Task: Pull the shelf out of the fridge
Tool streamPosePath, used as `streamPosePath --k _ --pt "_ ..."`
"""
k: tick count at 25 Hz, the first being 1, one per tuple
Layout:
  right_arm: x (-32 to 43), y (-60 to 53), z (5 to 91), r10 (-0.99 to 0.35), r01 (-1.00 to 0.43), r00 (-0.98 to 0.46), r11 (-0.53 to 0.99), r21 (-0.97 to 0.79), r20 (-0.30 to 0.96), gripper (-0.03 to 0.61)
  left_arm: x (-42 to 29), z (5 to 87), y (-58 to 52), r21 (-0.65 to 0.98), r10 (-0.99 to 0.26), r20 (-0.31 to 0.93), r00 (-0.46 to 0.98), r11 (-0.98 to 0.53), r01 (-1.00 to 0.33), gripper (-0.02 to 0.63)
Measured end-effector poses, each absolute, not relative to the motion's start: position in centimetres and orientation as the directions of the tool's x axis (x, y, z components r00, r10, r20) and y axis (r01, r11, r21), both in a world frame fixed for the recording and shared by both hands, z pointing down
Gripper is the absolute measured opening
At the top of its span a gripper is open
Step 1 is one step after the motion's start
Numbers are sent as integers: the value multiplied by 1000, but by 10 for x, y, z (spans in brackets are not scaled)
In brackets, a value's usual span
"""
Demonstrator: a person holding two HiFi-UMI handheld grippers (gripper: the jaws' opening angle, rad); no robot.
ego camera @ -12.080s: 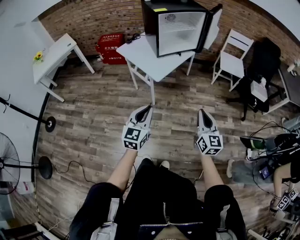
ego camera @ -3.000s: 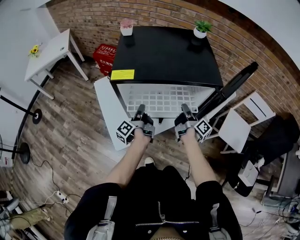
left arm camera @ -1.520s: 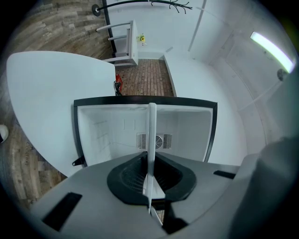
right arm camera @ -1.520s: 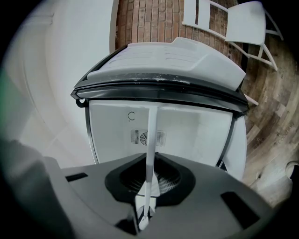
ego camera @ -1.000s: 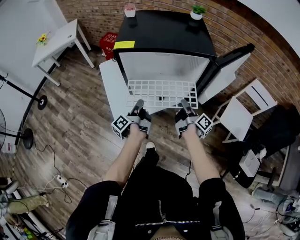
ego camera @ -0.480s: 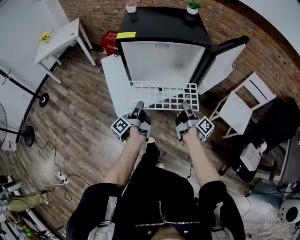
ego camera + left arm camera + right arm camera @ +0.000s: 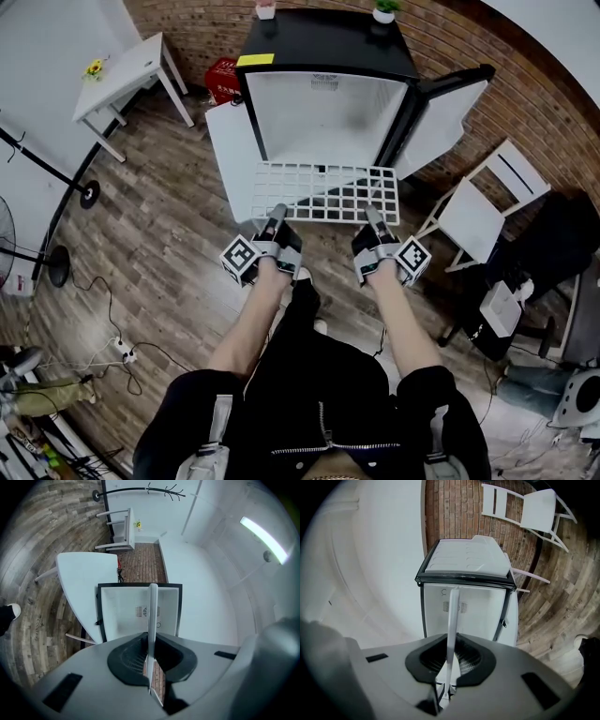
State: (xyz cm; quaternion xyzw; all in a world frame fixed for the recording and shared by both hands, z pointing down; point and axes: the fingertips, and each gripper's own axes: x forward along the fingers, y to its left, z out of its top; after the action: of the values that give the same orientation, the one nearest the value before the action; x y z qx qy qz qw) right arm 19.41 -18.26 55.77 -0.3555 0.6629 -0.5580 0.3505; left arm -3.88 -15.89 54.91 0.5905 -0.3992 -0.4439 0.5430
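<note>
The white wire shelf hangs level in the air in front of the small black fridge, clear of its open white cavity. My left gripper is shut on the shelf's near edge at the left. My right gripper is shut on the same edge at the right. In the left gripper view the shelf shows edge-on as a thin white bar between the jaws of the left gripper. The right gripper view shows the shelf likewise, pinched in the right gripper, with the fridge behind.
The fridge door stands swung open to the right. The fridge sits on a white table. A white folding chair stands to the right, another white table at far left. Cables and a fan base lie on the wooden floor.
Both grippers have drawn the shelf further toward me and away from the fridge; it now hangs free of the cavity. The view has backed away from the fridge.
</note>
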Motion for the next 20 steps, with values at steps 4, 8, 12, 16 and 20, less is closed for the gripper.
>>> streamPosePath --k 4,8,12,16,20 --pt "192 -173 560 -862 -81 -502 128 -988 -70 37 -40 552 -151 996 -954 -91 286 -92 10 37" --pt "191 -169 560 -860 -81 -504 134 -988 -75 35 -41 552 -146 995 -953 -95 287 -96 9 37" --pt "187 -169 555 -855 -86 -511 149 -985 -85 35 -45 549 -145 995 -954 -99 282 -99 12 37" --pt "185 -169 554 -856 -87 -509 151 -985 -87 35 -48 549 -146 994 -952 -105 286 -108 5 37" --pt "183 -170 555 -857 -90 -507 157 -984 -90 35 -50 546 -148 993 -951 -115 287 -117 11 37"
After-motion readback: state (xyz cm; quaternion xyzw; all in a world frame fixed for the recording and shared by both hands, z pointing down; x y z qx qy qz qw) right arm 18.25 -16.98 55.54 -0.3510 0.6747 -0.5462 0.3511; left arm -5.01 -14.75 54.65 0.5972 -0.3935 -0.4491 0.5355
